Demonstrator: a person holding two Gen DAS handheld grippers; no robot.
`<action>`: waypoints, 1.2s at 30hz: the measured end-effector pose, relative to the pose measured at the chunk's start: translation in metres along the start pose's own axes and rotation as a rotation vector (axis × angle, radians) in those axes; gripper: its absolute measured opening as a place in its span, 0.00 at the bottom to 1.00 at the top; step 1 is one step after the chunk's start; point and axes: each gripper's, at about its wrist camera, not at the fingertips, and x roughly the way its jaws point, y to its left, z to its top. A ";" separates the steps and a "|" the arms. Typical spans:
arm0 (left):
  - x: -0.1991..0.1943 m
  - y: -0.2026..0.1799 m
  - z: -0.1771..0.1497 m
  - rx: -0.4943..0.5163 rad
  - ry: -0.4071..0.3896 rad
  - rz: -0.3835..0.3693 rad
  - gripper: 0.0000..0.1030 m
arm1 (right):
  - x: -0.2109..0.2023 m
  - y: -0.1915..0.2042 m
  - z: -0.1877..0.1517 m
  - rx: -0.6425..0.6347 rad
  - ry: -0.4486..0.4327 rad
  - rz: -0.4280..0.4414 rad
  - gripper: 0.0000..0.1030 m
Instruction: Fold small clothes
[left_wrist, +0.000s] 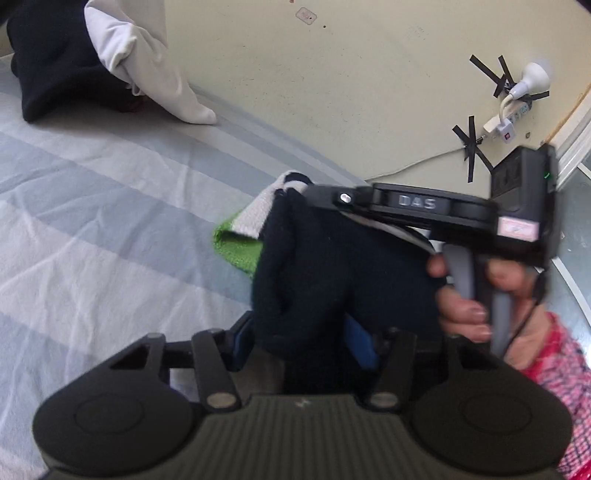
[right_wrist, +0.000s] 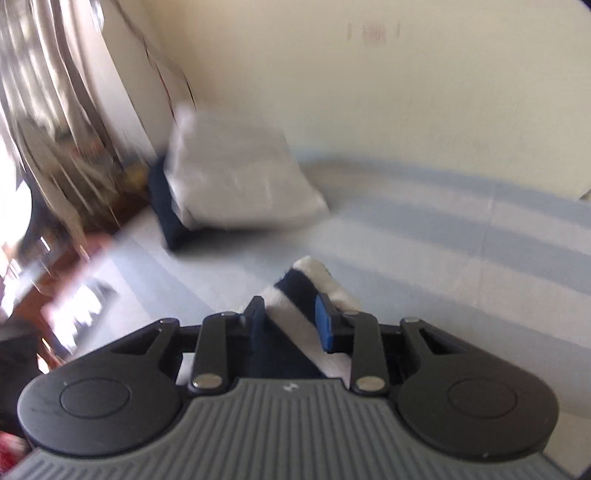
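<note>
- Your left hand-held gripper (left_wrist: 301, 341) is clamped on the navy knit garment (left_wrist: 332, 273).
- Your right hand-held gripper (right_wrist: 291, 319) pinches its striped edge (right_wrist: 295, 291).
- Two folded items on the bed (left_wrist: 92, 192): one white (left_wrist: 140, 62), one navy (left_wrist: 51, 62).

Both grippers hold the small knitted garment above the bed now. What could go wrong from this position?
1. The left gripper pinches a thick navy bunch of the garment, so layers may slip unevenly and spoil the fold.
2. The right gripper grips only the striped edge; a pull could free it.
3. The two grippers are close together, so they might collide.
4. The folded pile on the bed could be disturbed if the garment swings.
</note>
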 end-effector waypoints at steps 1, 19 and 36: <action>-0.002 -0.001 -0.001 0.008 -0.007 0.017 0.52 | 0.006 -0.007 -0.006 -0.004 -0.052 0.026 0.28; 0.000 -0.033 -0.018 0.216 -0.086 0.289 1.00 | -0.092 0.013 -0.103 0.087 -0.401 0.035 0.49; 0.001 -0.034 -0.031 0.284 -0.136 0.295 1.00 | -0.106 -0.013 -0.172 0.352 -0.353 -0.070 0.81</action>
